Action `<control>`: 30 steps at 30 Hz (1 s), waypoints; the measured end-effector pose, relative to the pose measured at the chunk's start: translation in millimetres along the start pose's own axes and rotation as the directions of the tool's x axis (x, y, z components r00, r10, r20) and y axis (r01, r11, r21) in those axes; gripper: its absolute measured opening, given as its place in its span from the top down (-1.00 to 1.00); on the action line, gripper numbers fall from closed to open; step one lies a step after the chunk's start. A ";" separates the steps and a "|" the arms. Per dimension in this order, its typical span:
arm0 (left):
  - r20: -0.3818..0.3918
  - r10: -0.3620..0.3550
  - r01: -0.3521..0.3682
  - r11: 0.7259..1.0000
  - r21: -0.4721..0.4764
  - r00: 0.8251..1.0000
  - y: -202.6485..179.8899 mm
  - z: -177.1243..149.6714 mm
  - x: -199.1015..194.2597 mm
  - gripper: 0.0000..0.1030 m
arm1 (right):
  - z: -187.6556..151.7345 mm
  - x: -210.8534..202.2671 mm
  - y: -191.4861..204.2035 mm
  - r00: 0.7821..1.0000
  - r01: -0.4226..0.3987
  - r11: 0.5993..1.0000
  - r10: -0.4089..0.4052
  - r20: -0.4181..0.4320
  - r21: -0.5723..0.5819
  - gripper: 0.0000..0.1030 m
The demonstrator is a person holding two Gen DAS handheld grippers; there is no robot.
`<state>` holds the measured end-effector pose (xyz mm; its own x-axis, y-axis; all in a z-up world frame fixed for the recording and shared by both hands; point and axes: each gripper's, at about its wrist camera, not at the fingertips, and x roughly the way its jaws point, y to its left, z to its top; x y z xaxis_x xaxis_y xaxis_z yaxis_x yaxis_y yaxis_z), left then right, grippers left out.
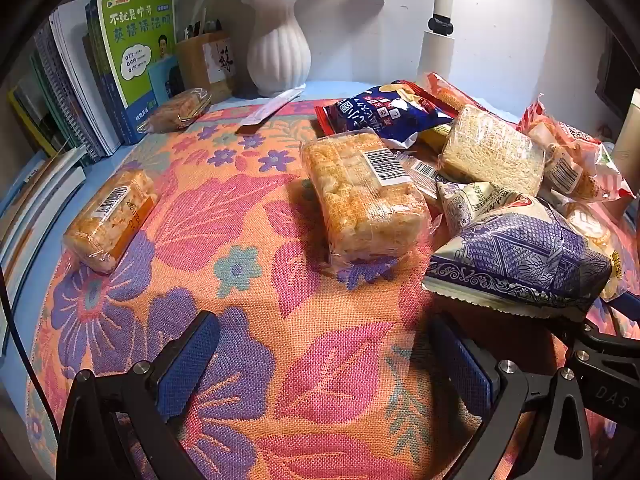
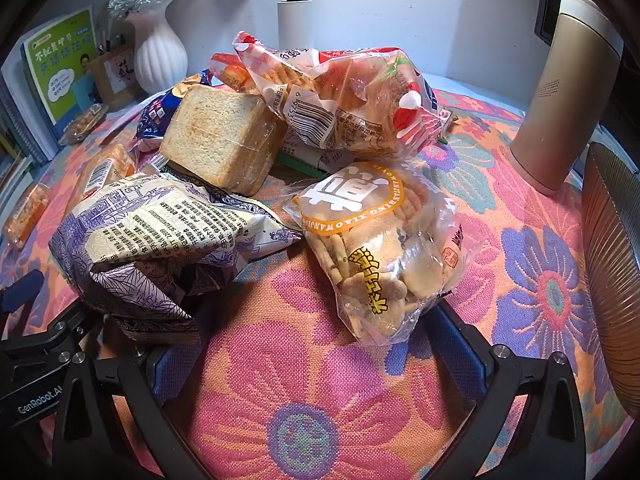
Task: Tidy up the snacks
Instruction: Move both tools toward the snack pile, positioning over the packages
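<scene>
Floral cloth (image 1: 320,360) in pink, orange and purple covers the bench, with a white ribbed vase (image 1: 278,46), a row of upright books (image 1: 120,68) and a wooden pen holder (image 1: 204,64) along the back wall. A beige tumbler (image 2: 560,96) stands at the right edge.

The left hand-held gripper (image 1: 324,364) hovers low over bare cloth with its blue-padded fingers spread wide and nothing between them. Ahead of it lies a clear-wrapped rice cracker block (image 1: 366,200), barcode up, at the near edge of the snack heap. Two similar blocks lie apart from the heap: one near the left edge (image 1: 110,220), another just in front of the books (image 1: 178,110).

The right hand-held gripper (image 2: 316,354) is also open and empty. A purple-patterned bag (image 2: 160,248) sits just beside its left finger, and a clear biscuit bag with an orange label (image 2: 384,248) sits close to its right finger; whether either bag touches a pad is hard to tell from this angle. Behind them are a wrapped loaf of sliced bread (image 2: 220,144), a red-and-clear bag of crackers (image 2: 340,96) leaning on top, and a dark blue chip bag (image 1: 384,114) further back.
</scene>
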<state>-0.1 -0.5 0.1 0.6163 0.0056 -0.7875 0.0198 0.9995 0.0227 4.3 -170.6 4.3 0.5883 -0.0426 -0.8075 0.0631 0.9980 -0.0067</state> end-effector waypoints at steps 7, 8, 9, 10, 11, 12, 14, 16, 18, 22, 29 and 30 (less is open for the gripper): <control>-0.020 -0.020 0.019 1.000 -0.017 1.000 1.7 1.6 0.7 -1.00 | 1.8 -0.3 -0.8 1.000 -0.009 1.000 0.009 -0.028 -0.006 -1.00; -0.036 -0.026 0.025 0.999 -0.022 0.999 2.8 3.9 2.9 -1.00 | 4.8 0.3 -1.7 0.998 -0.025 0.999 0.024 -0.064 -0.023 -1.00; -0.054 -0.031 0.029 0.999 -0.025 0.998 3.4 6.9 4.1 -1.00 | 8.6 2.0 -2.3 0.994 -0.046 0.997 0.041 -0.103 -0.055 -1.00; -0.054 -0.028 0.027 0.999 -0.023 0.998 3.2 5.7 5.4 -1.00 | 9.9 4.2 -4.5 0.991 -0.073 0.993 0.062 -0.121 -0.095 -1.00; -0.056 -0.028 0.026 0.999 -0.021 0.998 3.2 5.7 5.5 -1.00 | 9.3 4.4 -6.5 0.990 -0.092 0.990 0.080 -0.113 -0.106 -1.00; -0.055 -0.026 0.025 0.999 -0.019 0.998 2.7 5.6 5.7 -1.00 | 6.1 2.9 -8.1 0.993 -0.097 0.990 0.088 -0.082 -0.104 -1.00; -0.051 -0.016 0.015 1.000 -0.012 0.999 2.0 7.6 5.6 -1.00 | 1.4 1.2 -6.3 0.995 -0.083 0.990 0.077 -0.058 -0.114 -1.00; -0.043 -0.014 0.014 1.000 -0.006 0.999 0.5 4.3 4.3 -1.00 | 1.6 -2.4 -6.6 0.997 -0.069 0.992 0.064 -0.049 -0.107 -1.00; -0.042 -0.015 0.015 1.000 -0.003 0.999 0.9 3.1 3.3 -1.00 | 0.4 -2.2 -5.2 0.997 -0.067 0.992 0.062 -0.045 -0.105 -1.00; -0.040 -0.016 0.017 1.000 0.002 0.999 0.9 0.8 0.4 -1.00 | -1.5 -4.3 -8.9 0.996 -0.079 0.993 0.076 -0.037 -0.088 -1.00; -0.043 -0.020 0.020 1.000 0.001 0.999 2.9 1.6 0.0 -1.00 | -7.2 -22.3 -26.6 0.998 -0.043 0.998 0.044 0.032 -0.042 -1.00; -0.044 -0.020 0.020 1.000 0.001 0.999 2.9 1.9 0.0 -1.00 | -8.7 -27.7 -29.1 0.997 -0.046 0.998 0.048 0.058 -0.037 -1.00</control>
<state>1.5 2.4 1.3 0.5808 -0.0129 -0.8139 0.0332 0.9994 0.0078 -20.9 -198.1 21.7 0.6367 0.0023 -0.7711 0.0066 0.9999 0.0084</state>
